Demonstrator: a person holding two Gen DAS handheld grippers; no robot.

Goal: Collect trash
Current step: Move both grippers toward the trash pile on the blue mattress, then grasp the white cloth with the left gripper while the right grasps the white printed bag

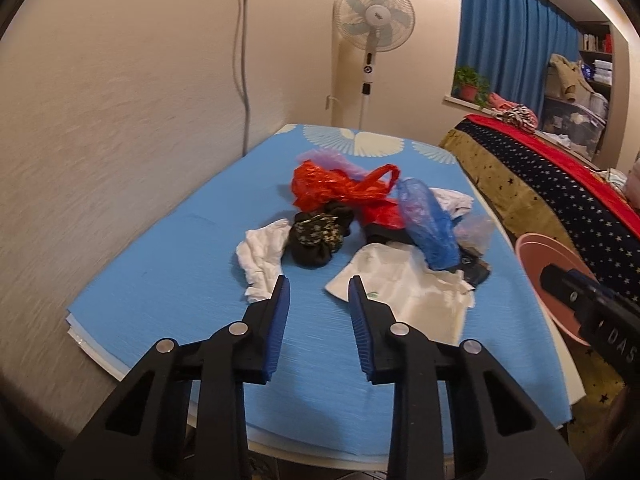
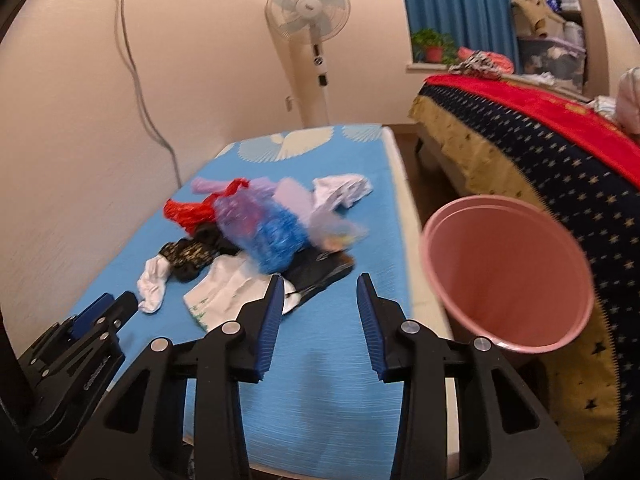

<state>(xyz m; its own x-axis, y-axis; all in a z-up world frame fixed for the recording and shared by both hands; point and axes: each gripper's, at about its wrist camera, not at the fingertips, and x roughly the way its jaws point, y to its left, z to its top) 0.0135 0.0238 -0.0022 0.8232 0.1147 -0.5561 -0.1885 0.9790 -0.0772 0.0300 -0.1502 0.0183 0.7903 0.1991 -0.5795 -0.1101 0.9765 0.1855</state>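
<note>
A pile of trash lies on the blue table [image 1: 168,280]: a red plastic bag [image 1: 336,188], a blue plastic bag [image 1: 428,220], a white plastic bag [image 1: 404,292], a white crumpled cloth [image 1: 264,256] and a dark patterned bundle [image 1: 316,240]. My left gripper [image 1: 318,292] is open and empty, just short of the pile, above the table. My right gripper [image 2: 320,292] is open and empty, over the table near the dark item [image 2: 324,272] at the pile's near edge. A pink bin [image 2: 508,272] stands to the right of the table. The pile also shows in the right wrist view, with the blue bag [image 2: 272,240] on top.
A wall runs along the table's left side. A standing fan [image 1: 374,20] is behind the table's far end. A bed with a star-patterned cover [image 2: 540,160] lies to the right, behind the pink bin [image 1: 540,272]. The left gripper [image 2: 92,320] shows at the lower left of the right wrist view.
</note>
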